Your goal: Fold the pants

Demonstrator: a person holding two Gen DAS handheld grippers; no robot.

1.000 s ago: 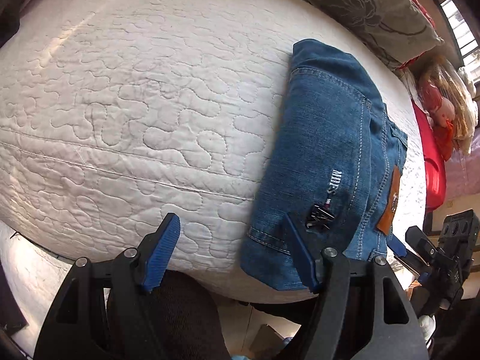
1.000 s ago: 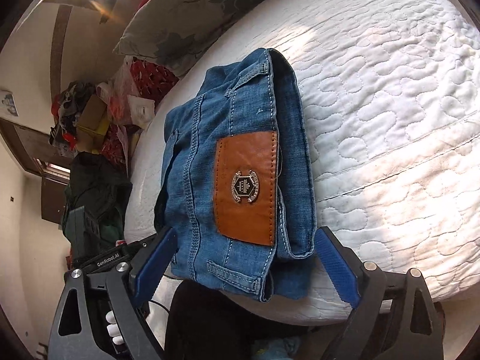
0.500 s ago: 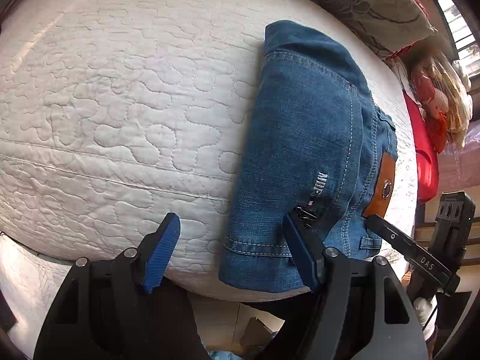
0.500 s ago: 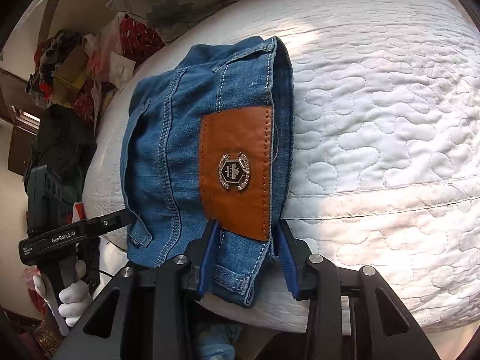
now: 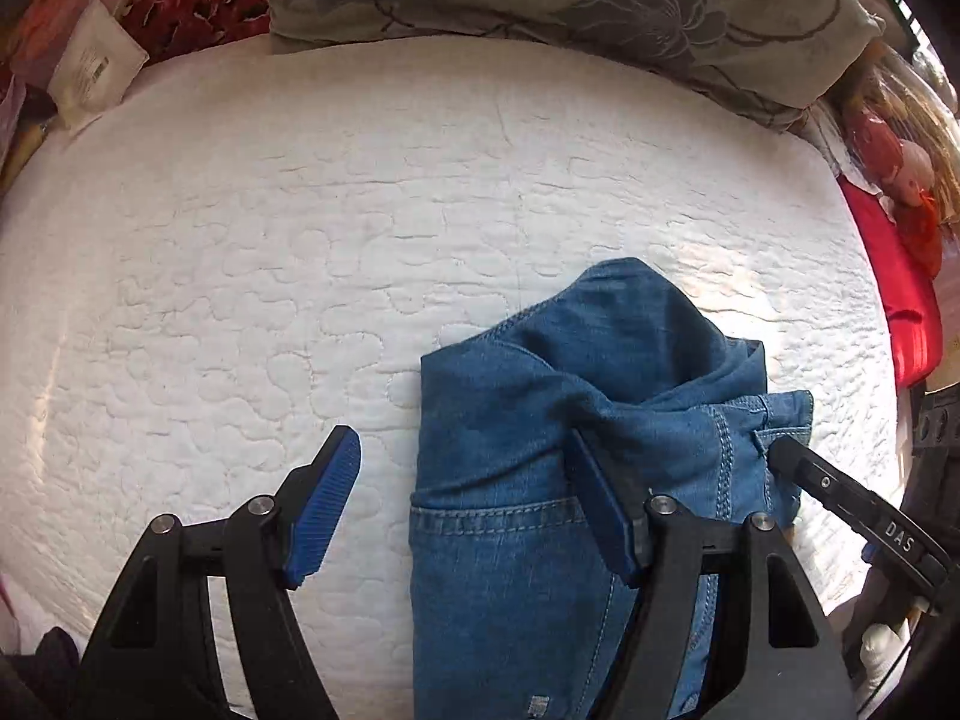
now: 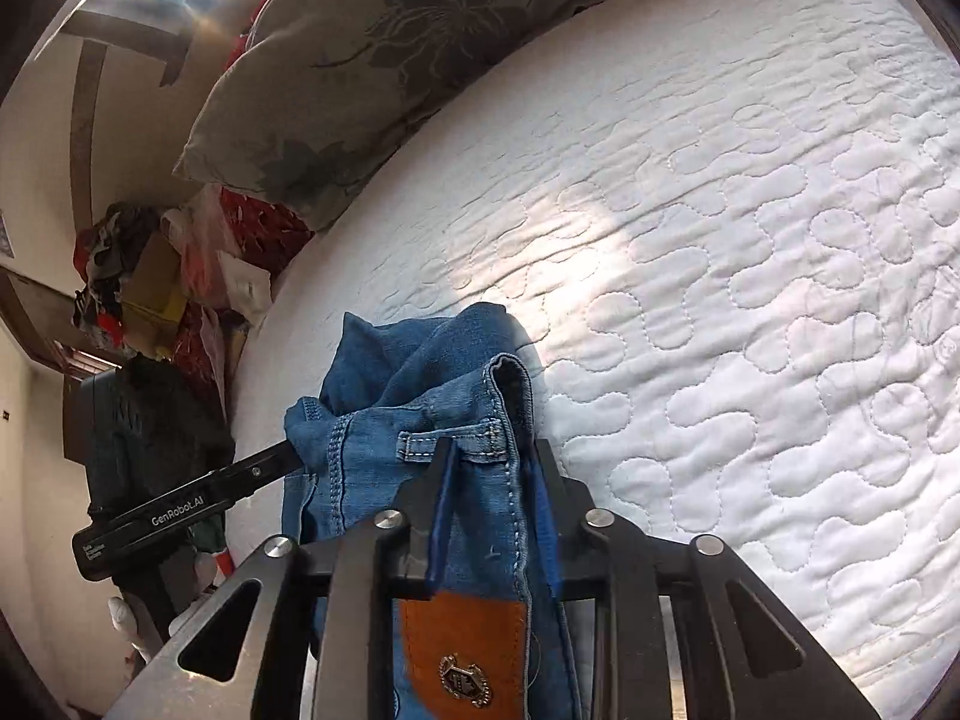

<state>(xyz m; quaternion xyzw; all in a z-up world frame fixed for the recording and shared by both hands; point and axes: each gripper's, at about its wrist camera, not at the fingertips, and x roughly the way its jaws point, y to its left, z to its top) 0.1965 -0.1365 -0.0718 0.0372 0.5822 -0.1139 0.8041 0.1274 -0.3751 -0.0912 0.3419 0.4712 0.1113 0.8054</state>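
The folded blue denim pants (image 5: 528, 450) lie near the front edge of the white quilted bed (image 5: 300, 240). My left gripper (image 5: 462, 504) is open; its right finger (image 5: 600, 510) rests against the denim and its left finger hangs over the quilt. My right gripper (image 6: 492, 510) is shut on the waistband of the pants (image 6: 420, 420), just above the brown leather patch (image 6: 462, 642), and lifts that end so the fabric bunches. The right gripper also shows in the left wrist view (image 5: 852, 504), at the pants' right edge.
A grey floral pillow (image 5: 600, 0) lies along the far side of the bed. Red fabric and a doll (image 5: 900, 180) sit at the right. Bags, boxes and clothes (image 6: 150, 276) are piled beside the bed. The left gripper's body (image 6: 180, 504) reaches in from the left.
My right gripper has closed on the waistband and lifted it, bunching the pants. Both grippers have moved in over the bed; the left one stays open.
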